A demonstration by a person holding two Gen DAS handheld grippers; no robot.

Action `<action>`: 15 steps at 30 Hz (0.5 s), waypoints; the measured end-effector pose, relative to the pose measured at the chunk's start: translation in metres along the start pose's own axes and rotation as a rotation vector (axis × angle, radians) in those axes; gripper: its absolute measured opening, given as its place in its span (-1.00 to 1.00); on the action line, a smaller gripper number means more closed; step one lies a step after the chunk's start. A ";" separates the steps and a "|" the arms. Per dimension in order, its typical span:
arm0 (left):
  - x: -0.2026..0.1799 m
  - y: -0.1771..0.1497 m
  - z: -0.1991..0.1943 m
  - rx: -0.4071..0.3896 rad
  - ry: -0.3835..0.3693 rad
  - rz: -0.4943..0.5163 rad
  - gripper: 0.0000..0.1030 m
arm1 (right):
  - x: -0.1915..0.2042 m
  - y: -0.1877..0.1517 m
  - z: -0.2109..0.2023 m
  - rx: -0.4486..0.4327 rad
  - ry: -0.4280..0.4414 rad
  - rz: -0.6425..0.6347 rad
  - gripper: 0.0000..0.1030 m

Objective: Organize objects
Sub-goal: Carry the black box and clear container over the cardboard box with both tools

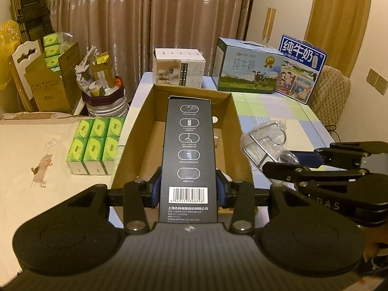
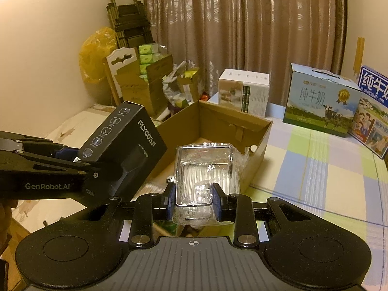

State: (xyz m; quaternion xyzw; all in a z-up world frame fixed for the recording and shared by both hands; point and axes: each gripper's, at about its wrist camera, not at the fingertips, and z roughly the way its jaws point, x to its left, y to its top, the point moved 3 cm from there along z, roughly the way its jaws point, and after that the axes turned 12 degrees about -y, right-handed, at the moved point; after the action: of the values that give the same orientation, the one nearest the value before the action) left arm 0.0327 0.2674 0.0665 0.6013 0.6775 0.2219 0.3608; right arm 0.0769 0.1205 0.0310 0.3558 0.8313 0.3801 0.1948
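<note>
My left gripper (image 1: 188, 190) is shut on a long black product box (image 1: 188, 150) with white icons and a barcode. The box juts forward over the open cardboard box (image 1: 236, 121) on the table. In the right wrist view the same black box (image 2: 126, 145) hangs at the left, above the near-left corner of the cardboard box (image 2: 262, 143). My right gripper (image 2: 193, 200) is shut on a chrome wire rack wrapped in clear plastic (image 2: 206, 167), held just before the cardboard box's near wall. The rack (image 1: 264, 143) also shows at the right in the left wrist view.
A white carton (image 1: 179, 69), a blue-green milk case (image 1: 247, 70) and a blue milk case (image 1: 300, 68) line the far edge of the checked tablecloth (image 2: 315, 169). Green tissue packs (image 1: 94, 143) lie on the bed at left. Cardboard boxes and a full bin (image 1: 104, 97) stand by the curtain.
</note>
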 end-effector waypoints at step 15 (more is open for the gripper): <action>0.031 0.030 0.046 0.039 0.024 0.031 -0.26 | -0.002 0.015 0.047 0.028 0.011 0.016 -0.47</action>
State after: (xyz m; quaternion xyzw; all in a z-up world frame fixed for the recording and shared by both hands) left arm 0.0865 0.2967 0.0517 0.6158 0.6766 0.2216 0.3375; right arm 0.1127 0.1492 0.0129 0.3632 0.8347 0.3717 0.1822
